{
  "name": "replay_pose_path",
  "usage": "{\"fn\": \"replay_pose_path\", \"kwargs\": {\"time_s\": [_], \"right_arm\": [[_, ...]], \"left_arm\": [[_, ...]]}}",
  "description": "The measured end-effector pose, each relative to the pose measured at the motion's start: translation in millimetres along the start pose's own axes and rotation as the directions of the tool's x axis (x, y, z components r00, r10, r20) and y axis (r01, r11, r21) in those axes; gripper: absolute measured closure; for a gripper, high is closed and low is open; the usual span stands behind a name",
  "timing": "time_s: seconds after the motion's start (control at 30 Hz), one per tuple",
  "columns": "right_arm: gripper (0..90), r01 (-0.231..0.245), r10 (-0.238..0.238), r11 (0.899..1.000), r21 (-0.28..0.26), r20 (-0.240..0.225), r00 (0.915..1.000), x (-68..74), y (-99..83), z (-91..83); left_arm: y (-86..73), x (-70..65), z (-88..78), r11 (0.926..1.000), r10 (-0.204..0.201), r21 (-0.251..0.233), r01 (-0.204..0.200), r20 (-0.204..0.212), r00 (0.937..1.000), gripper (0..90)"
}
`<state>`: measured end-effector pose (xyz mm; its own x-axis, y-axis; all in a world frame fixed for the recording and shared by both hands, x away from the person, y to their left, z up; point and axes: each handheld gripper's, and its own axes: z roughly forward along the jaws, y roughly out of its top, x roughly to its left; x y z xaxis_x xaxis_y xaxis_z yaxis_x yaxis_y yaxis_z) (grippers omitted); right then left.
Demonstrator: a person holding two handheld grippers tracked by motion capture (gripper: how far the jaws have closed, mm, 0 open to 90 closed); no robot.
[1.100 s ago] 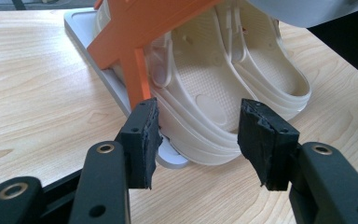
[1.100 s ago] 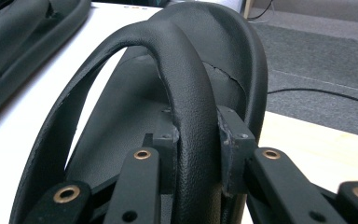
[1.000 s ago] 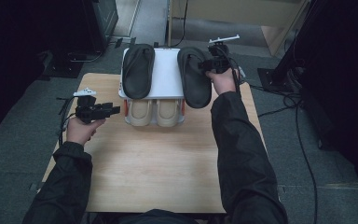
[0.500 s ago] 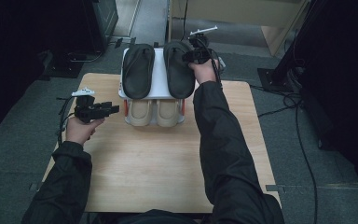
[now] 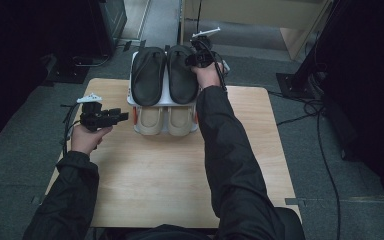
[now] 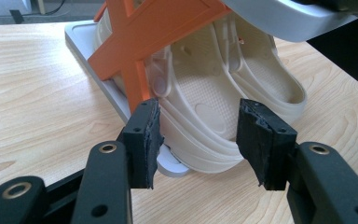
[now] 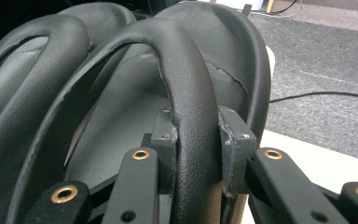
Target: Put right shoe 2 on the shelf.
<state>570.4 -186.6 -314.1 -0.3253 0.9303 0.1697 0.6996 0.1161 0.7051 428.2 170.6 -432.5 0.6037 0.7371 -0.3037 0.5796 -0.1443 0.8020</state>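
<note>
Two black sandals (image 5: 165, 75) top a white rack (image 5: 166, 101) – orange cross-braces (image 6: 142, 39) (bright) – beige shoes (image 5: 166, 120) below, on a pale wood-grain table (image 5: 180, 175).

Count of items observed on and around the surface (image 5: 145, 195).

Black sandals: two. The left black sandal (image 5: 148, 75) and the right black sandal (image 5: 181, 74) lie side by side on the top tier.

Beige clogs: two. The left beige clog (image 5: 149, 120) and the right beige clog (image 5: 179, 120) sit side by side on the lower tier.

Shoe rack (image 5: 166, 99): one, white, with two tiers and orange cross-braces at its sides.

Claws: two, the left claw (image 5: 122, 116) and the right claw (image 5: 192, 60), one in each of the person's hands.

Surface: one, light wood.
</note>
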Motion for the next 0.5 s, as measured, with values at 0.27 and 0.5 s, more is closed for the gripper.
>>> {"fn": "replay_pose_path", "kwargs": {"time_s": [0.27, 0.5], "right_arm": [[67.4, -0.002, 0.002, 1.0, -0.003, -0.043, 0.9991, 1.6, -6.1, -2.5], [55.0, 0.058, -0.062, 0.997, -0.055, -0.074, 0.9953, 1.7, -14.3, -9.3]], "left_arm": [[0.2, 0.2, 0.3, 1.0, 0.0, 0.0, 0.0, -0.004, 1.0, 49.0], [-0.6, 1.5, 1.8, 1.0, -0.006, 0.006, 0.006, -0.011, 0.9999, 45.5]]}}
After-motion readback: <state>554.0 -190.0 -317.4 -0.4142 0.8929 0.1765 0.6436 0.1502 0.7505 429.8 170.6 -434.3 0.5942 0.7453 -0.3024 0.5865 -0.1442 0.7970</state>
